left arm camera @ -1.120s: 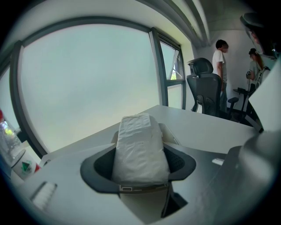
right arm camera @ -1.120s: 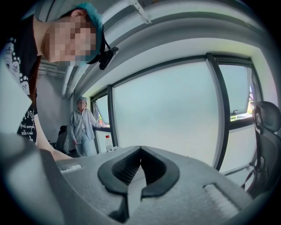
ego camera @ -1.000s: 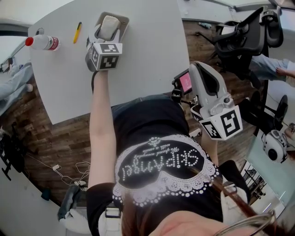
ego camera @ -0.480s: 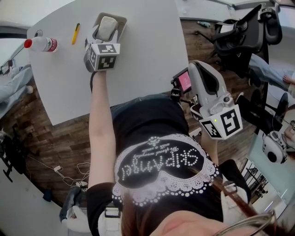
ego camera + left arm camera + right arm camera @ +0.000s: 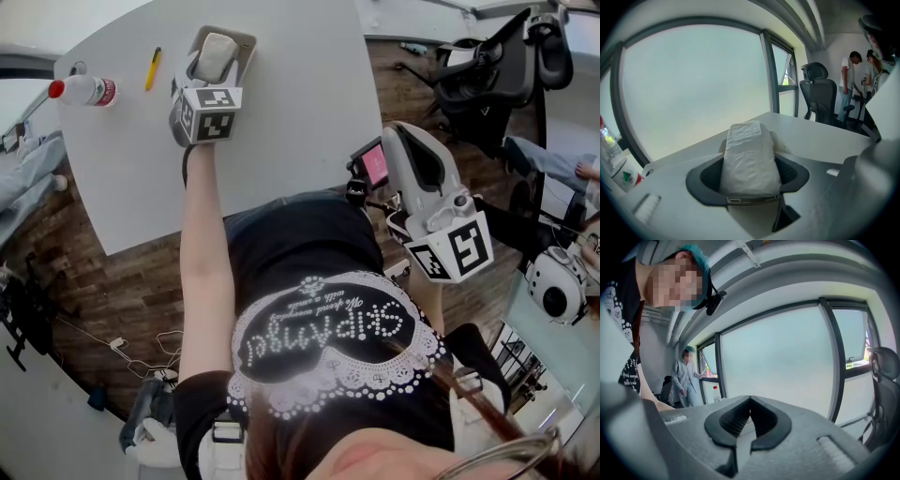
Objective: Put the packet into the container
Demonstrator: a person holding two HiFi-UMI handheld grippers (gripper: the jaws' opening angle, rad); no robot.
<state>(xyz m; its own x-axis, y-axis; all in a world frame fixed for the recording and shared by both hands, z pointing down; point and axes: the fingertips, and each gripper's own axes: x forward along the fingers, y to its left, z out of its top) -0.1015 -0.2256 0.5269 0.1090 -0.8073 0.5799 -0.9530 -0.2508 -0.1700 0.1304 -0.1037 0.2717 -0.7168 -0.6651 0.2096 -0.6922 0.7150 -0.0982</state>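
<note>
Overhead, we note the white table [image 5: 300, 112] as the largest surface. Its near edge runs just before the person's body, its right edge borders wooden floor, and a broad bare stretch lies right of the container [image 5: 246, 39]. An office chair [image 5: 487, 70] stands well off that right edge. Near the left edge sits a bottle [image 5: 86, 89], with a yellow pen [image 5: 155, 67] between it and the container.

Only the head view gives us this layout. The left gripper view alone shows the table's far edge against a window beyond the container, and people standing by the chair.

The right gripper [image 5: 412, 150] hangs off the table, over the floor; its own view shows the jaws clenched tip to tip on nothing. The left gripper [image 5: 210, 75] holds its jaws wide, grasping the near end of the white packet [image 5: 217, 52], whose far part reaches over the container.
</note>
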